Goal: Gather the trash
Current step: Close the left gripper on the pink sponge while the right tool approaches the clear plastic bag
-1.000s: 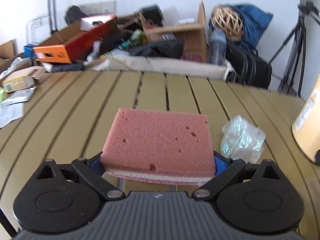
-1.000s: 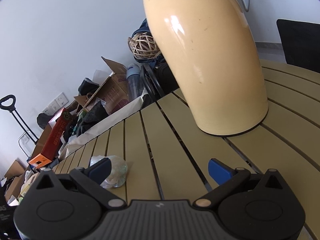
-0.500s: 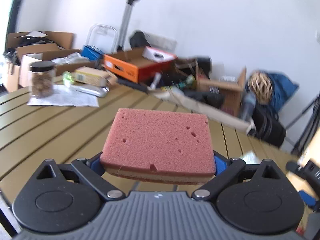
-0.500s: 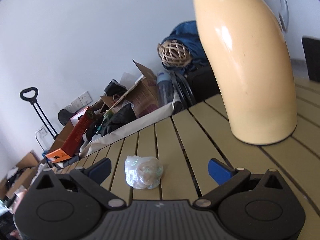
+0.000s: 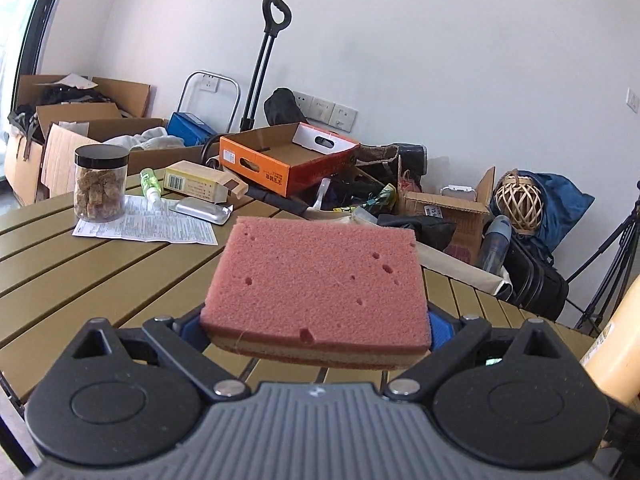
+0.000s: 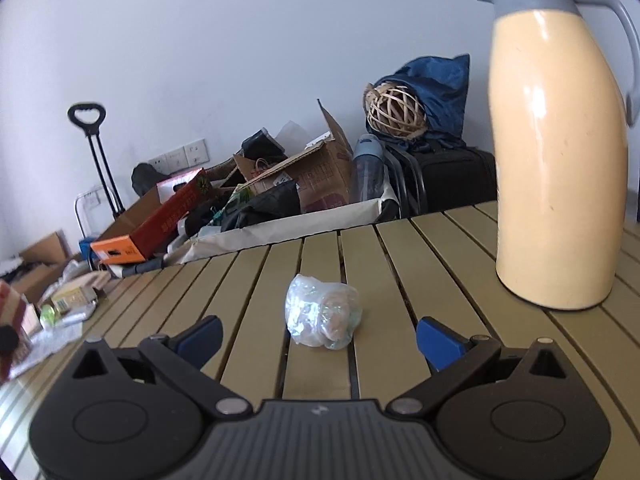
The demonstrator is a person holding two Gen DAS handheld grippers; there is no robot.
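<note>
On the slatted counter (image 6: 320,376), a crumpled plastic wrapper (image 6: 322,322) lies just in front of the right tongs (image 6: 318,336), whose blue fingers are spread wide apart and touch nothing. A cream thermos (image 6: 556,152) stands to its right. The left tongs (image 5: 314,326) are clenched on a pink sponge (image 5: 316,284), lifted above the counter.

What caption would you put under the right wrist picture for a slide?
Open right gripper lined up on a crumpled plastic wrapper on the slatted table, a cream thermos jug standing alongside.
</note>
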